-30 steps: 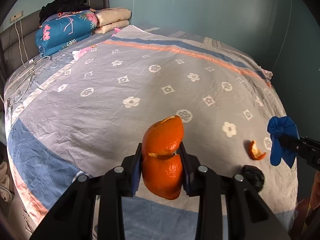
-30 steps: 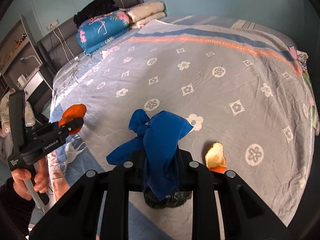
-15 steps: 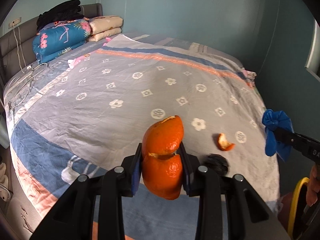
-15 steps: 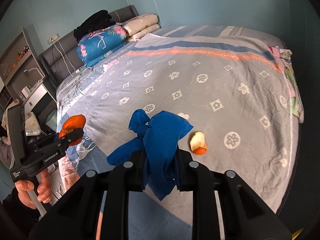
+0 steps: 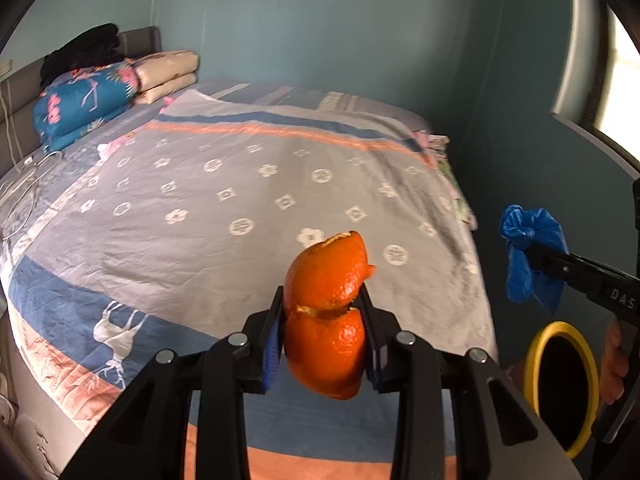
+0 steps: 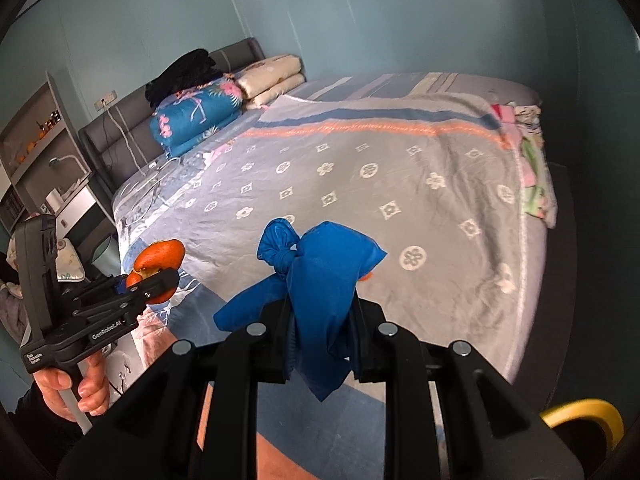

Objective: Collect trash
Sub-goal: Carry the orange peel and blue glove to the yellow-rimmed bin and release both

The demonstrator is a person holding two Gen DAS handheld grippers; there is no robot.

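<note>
Trash is held, not yet dropped in the bin

An orange peel [image 5: 326, 312] is squeezed in the left gripper [image 5: 324, 344], a knotted blue bag [image 6: 320, 280] in the right gripper [image 6: 322, 340]. A yellow-rimmed bin [image 5: 560, 388] is seen just right of them; one small peel may be left behind the bag.

The yellow-rimmed bin [image 6: 584, 414] is cut off by the frame edge.

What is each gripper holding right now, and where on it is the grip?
The left gripper clamps the orange peel across its lower half. The right gripper pinches the knotted blue bag by its loose lower folds, below the knot.
</note>
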